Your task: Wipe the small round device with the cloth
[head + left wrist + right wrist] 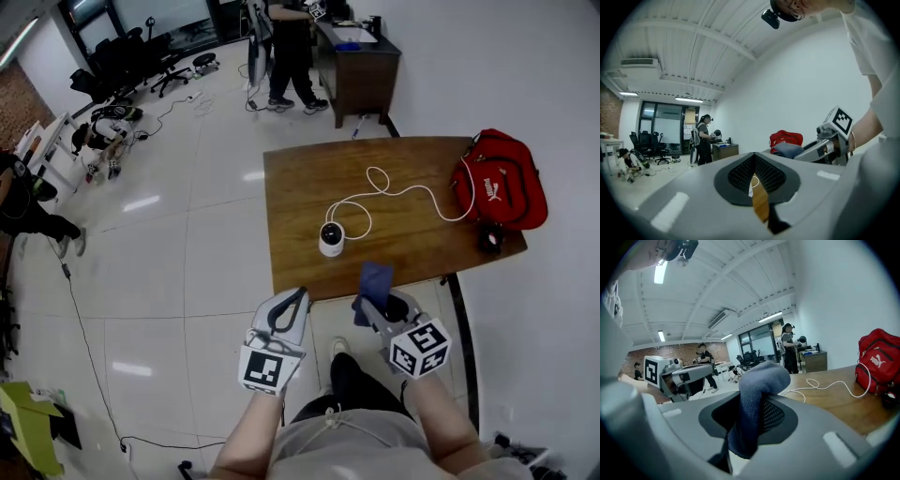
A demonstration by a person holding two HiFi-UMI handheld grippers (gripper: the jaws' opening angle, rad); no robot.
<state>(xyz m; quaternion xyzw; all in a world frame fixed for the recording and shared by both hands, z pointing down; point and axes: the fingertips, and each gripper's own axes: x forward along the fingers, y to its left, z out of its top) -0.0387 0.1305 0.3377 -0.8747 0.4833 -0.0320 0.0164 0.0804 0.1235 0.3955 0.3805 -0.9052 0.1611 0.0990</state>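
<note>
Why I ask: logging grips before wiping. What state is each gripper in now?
Left gripper: closed, nothing between its jaws.
Right gripper: closed on the blue cloth.

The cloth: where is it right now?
In the head view the blue cloth is pinched in the right gripper, at the table's near edge, just right of the small round device.

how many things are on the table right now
4: round device near the front edge, its white cable behind, red bag at the right end, small dark item beside it. Bag may hide more.
</note>
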